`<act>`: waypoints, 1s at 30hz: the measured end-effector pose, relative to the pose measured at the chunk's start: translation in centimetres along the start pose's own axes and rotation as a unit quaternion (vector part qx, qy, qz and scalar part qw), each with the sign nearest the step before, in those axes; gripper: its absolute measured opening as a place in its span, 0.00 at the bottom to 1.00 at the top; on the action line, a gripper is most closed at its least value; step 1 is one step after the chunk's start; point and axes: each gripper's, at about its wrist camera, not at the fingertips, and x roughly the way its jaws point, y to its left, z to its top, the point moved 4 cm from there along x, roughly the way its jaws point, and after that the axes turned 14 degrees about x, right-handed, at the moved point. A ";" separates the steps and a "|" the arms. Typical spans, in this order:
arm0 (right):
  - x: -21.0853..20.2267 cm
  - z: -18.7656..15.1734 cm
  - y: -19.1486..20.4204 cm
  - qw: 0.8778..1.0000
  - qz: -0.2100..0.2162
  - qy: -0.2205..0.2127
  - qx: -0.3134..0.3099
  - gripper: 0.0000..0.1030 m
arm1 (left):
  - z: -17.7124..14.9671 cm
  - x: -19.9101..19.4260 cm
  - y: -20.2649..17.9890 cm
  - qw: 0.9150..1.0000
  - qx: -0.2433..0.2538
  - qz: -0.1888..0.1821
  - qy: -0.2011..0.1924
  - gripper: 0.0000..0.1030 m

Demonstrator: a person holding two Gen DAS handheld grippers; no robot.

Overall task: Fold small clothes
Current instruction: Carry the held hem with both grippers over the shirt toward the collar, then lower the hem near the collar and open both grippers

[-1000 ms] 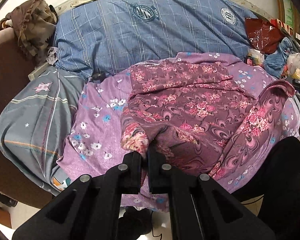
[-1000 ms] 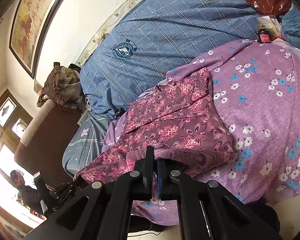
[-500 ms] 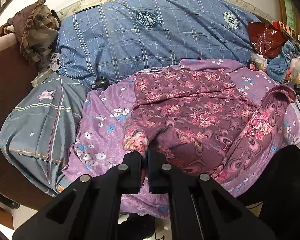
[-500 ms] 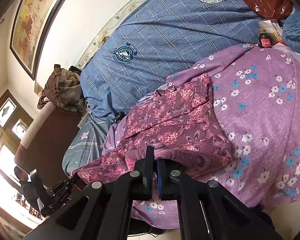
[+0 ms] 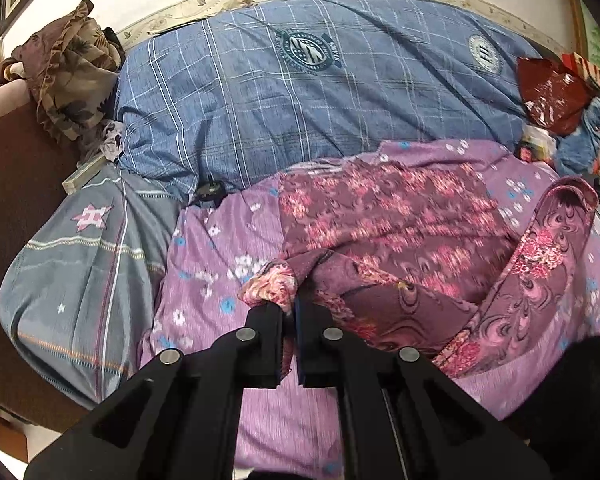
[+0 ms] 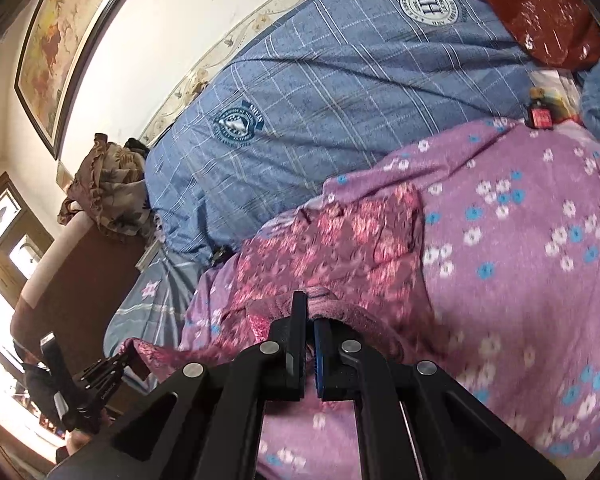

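A maroon garment [image 5: 396,232] with pink flowers lies on the purple flowered sheet [image 5: 216,248]. My left gripper [image 5: 290,308] is shut on a bunched near corner of it, lifted off the sheet. In the right wrist view the same garment [image 6: 340,248] spreads ahead, and my right gripper [image 6: 310,312] is shut on its folded near edge. The lifted cloth hangs between the two grips. The left gripper [image 6: 116,364] shows small at the lower left of the right wrist view, holding the other corner.
A blue checked quilt [image 5: 320,92] with round crests fills the back of the bed. A grey striped pillow [image 5: 76,264] lies left, a brown frilled cloth [image 5: 68,76] on the headboard. A red plastic bag [image 5: 552,96] and small items crowd the right.
Both grippers have pulled back toward me and risen a little with the garment's near edge; the garment looks smaller and farther, and more of the sheet and quilt shows.
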 end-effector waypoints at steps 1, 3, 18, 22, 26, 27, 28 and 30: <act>0.4 0.4 0.0 1.000 -0.001 -0.003 -0.001 0.02 | 0.8 0.9 0.3 1.000 -0.005 0.002 -0.002 0.03; 1.7 1.7 0.1 1.000 -0.005 -0.014 -0.005 0.02 | 2.0 2.0 0.7 1.000 -0.014 0.005 -0.007 0.03; 12.3 10.5 -1.0 0.994 -0.032 -0.104 0.019 0.02 | 8.3 16.5 3.4 0.993 -0.121 0.011 0.005 0.03; 14.6 12.2 -1.7 0.993 -0.040 -0.106 0.036 0.02 | 9.5 20.1 3.9 0.991 -0.134 0.012 0.020 0.03; 16.8 13.9 -3.0 0.991 -0.044 -0.112 0.053 0.02 | 9.9 23.3 4.6 0.988 -0.149 0.005 0.039 0.03; 17.4 14.2 -3.5 0.991 -0.048 -0.110 0.059 0.02 | 10.1 24.2 4.8 0.987 -0.154 -0.001 0.042 0.03; 18.2 14.5 -4.3 0.991 -0.052 -0.104 0.071 0.02 | 10.1 25.1 4.9 0.987 -0.156 -0.004 0.049 0.03; 19.8 14.6 -5.7 0.989 -0.073 -0.088 0.088 0.06 | 10.0 26.5 5.1 0.985 -0.162 0.006 0.063 0.08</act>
